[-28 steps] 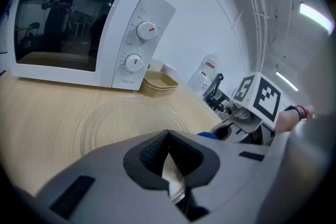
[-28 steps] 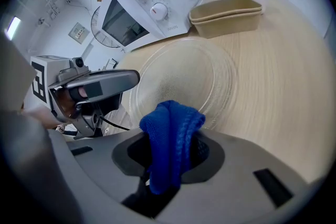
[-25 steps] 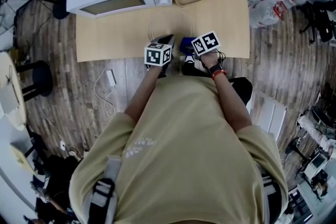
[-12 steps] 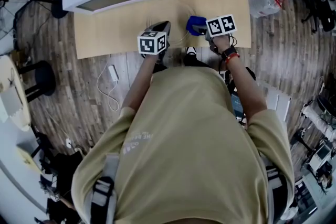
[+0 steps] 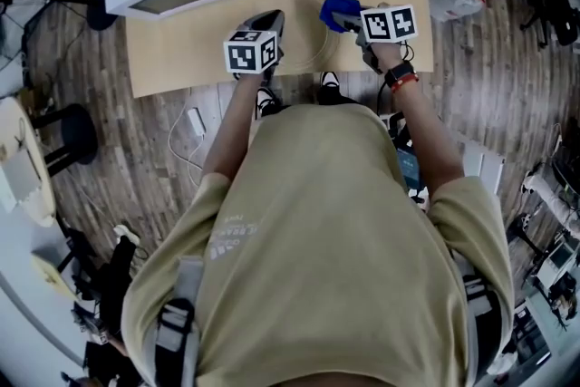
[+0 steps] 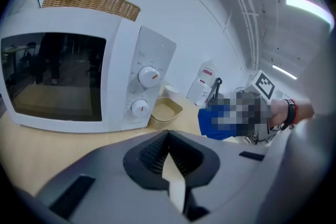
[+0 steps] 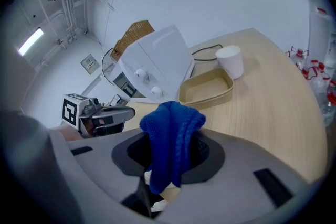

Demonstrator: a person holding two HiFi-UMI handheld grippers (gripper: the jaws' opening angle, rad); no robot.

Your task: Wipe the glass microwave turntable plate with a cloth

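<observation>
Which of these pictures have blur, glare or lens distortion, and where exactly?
Head view: sharp, edges bent by the wide lens; the glass plate barely shows against the table. Left gripper view: fisheye, dark corners, a mosaic patch at right, bright ceiling lamp. Right gripper view: fisheye too; the blue cloth in the right tongs is sharp.

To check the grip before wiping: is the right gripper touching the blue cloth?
Touching. The right gripper view shows the right gripper shut on the blue cloth.
</observation>
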